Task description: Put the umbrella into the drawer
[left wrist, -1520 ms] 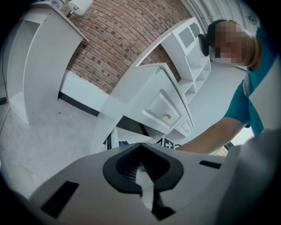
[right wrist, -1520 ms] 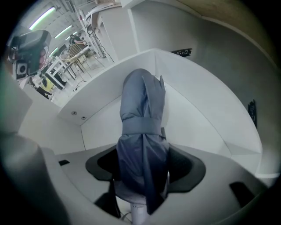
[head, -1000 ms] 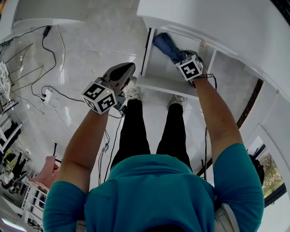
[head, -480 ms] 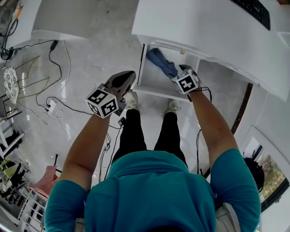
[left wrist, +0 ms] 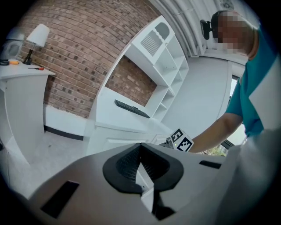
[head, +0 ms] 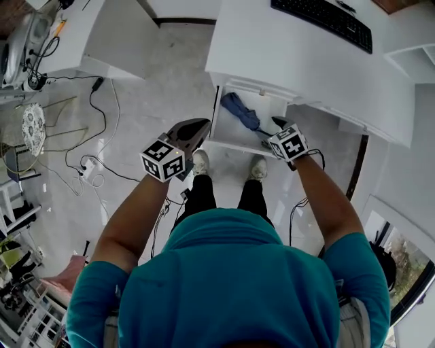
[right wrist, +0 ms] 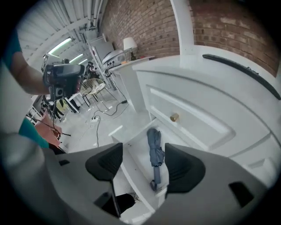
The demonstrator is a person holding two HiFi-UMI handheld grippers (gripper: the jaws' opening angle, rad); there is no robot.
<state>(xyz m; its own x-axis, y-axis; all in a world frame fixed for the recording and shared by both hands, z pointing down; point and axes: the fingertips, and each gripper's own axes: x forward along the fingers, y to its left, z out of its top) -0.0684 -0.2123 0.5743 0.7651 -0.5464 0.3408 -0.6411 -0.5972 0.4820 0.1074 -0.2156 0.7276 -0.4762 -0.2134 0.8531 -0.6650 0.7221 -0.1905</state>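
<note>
White tabletop (head: 272, 54) with a dark keyboard (head: 321, 20) is filling the 12 o'clock part of the head view, and under its edge the drawer (head: 238, 145) is standing open with the folded blue umbrella (head: 242, 113) lying inside, slanting from 11 toward 5 o'clock. We are holding the right gripper (head: 275, 124) over the drawer's 3 o'clock corner, jaws spread with nothing clamped, the umbrella showing beyond their gap. We are hovering the left gripper (head: 198, 127) at the drawer's 9 o'clock side above the pale floor (head: 136, 68), jaws pressed together and empty.
</note>
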